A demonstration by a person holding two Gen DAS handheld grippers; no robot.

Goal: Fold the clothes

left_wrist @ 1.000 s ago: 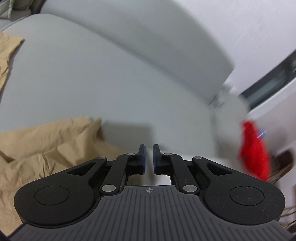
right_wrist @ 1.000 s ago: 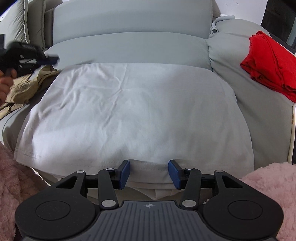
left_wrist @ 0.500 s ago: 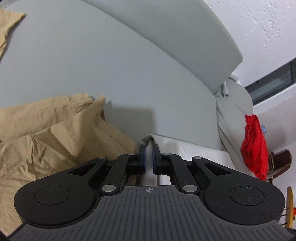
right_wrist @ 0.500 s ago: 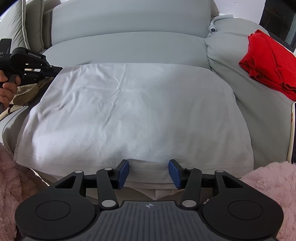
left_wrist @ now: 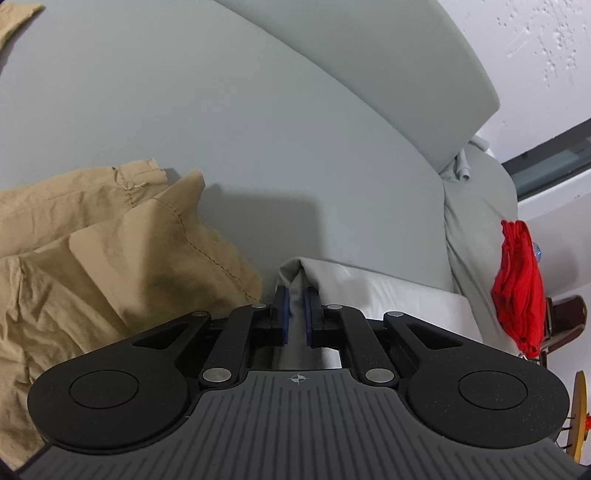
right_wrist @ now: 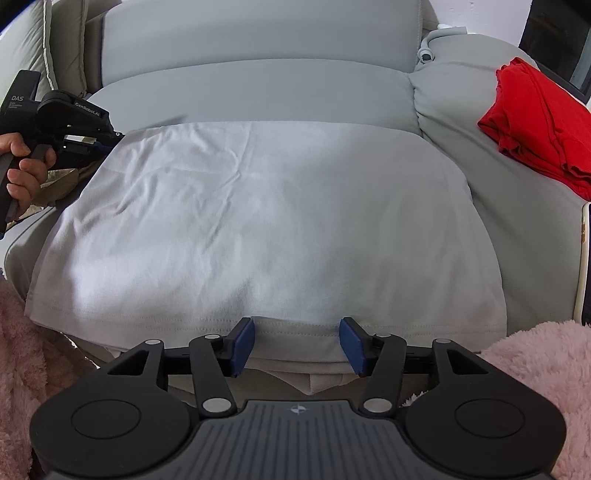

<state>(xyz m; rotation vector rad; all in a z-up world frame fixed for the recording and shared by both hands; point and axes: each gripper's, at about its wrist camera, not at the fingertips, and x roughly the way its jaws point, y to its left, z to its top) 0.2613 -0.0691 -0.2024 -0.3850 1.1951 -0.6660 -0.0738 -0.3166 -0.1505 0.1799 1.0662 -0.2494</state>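
Note:
A pale grey T-shirt (right_wrist: 277, 221) lies spread flat on the sofa seat. At its far left corner, my left gripper (left_wrist: 295, 295) is shut on a bunched fold of the shirt (left_wrist: 388, 291). The right wrist view shows that gripper (right_wrist: 107, 142) too, held by a hand (right_wrist: 26, 173). My right gripper (right_wrist: 297, 332) hovers at the near hem, jaws opening. The hem lies between its blue pads (right_wrist: 245, 338), which stand apart from the cloth.
A crumpled tan garment (left_wrist: 110, 258) lies left of the shirt. A folded red garment (right_wrist: 539, 122) rests on the sofa's right arm. Pink fluffy blanket (right_wrist: 535, 369) covers both near corners. The grey backrest (right_wrist: 258, 33) rises behind.
My left gripper swung down to the shirt's far left corner and closed on it. The right gripper's jaws widened slightly over the near hem.

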